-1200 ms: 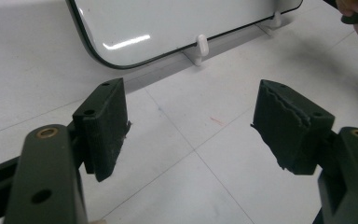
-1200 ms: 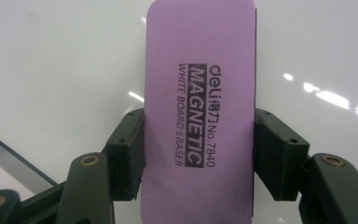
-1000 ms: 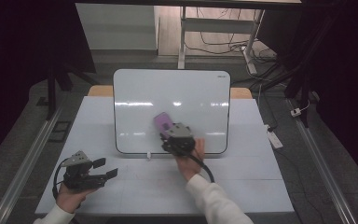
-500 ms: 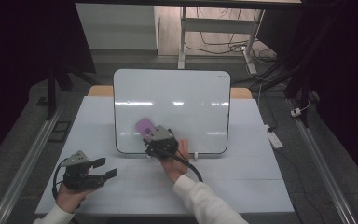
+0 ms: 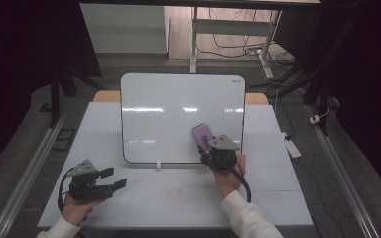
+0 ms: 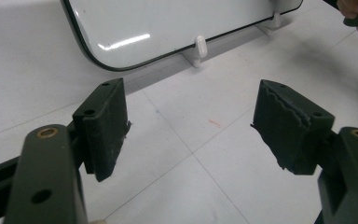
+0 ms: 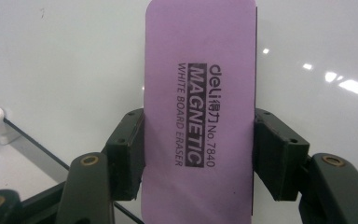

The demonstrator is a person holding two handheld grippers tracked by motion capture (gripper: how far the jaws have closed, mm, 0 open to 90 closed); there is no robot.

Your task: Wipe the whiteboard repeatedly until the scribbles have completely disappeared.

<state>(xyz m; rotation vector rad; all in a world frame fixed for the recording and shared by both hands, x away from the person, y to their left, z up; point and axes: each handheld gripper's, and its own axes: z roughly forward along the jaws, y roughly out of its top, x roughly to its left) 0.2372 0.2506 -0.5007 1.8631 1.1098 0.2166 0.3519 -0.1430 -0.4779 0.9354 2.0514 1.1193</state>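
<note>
Now the right gripper (image 5: 209,145) clamps the purple eraser (image 7: 199,112) flat against the whiteboard (image 5: 178,109) near its five o'clock corner, while the left gripper (image 5: 110,179) rests open-jawed on the table (image 5: 178,198).

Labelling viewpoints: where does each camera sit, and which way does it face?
High view: above the person's side, facing forward-down on the white table; forearms, both tongs.
Left gripper view: on the left tongs, facing the glossy white whiteboard; open jaws.
Right gripper view: on the right tongs, clamping the purple rectangular magnetic eraser.
All share the whiteboard.
</note>
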